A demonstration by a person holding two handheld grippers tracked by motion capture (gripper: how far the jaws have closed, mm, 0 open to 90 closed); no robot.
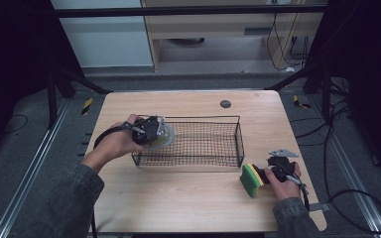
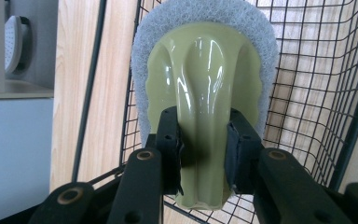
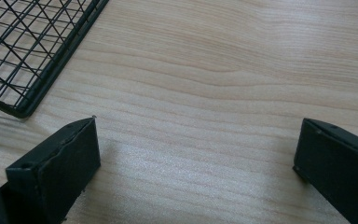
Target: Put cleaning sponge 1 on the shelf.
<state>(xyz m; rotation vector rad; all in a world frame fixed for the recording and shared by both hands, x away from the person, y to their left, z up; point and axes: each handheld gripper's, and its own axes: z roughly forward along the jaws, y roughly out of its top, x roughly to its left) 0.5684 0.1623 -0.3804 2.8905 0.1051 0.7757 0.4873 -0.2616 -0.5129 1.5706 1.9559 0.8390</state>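
At the left of the high view, the left hand-held gripper [image 1: 155,132] hangs over the left end of a black wire basket [image 1: 228,148] that stands on the pale wooden tabletop [image 1: 178,198]. It is grasping a scrubber [image 1: 164,136] with a glossy yellow-green handle and a grey-white pad. In the left gripper view the two black pads [image 2: 170,154] press on either side of the handle's raised ridge, low on the handle, and the grey pad fans out past the handle at the far end. The scrubber [image 2: 205,84] sits against the basket's mesh wall [image 2: 317,93], at the basket's left end, with the wire rim crossing just beneath the handle's near tip. Whether it touches the basket floor cannot be told.

The basket lies lengthwise across the middle of the tabletop.

Further right, near the basket's right front corner, a green and yellow sponge [image 1: 251,180] stands on edge on the tabletop. Just beside it, to the right, is the right hand-held gripper [image 1: 268,173], held in a hand [image 1: 285,183]. In the right gripper view its jaws stand wide apart and released, with bare wood between them, and a corner of the basket [image 3: 37,56] shows at the upper left.
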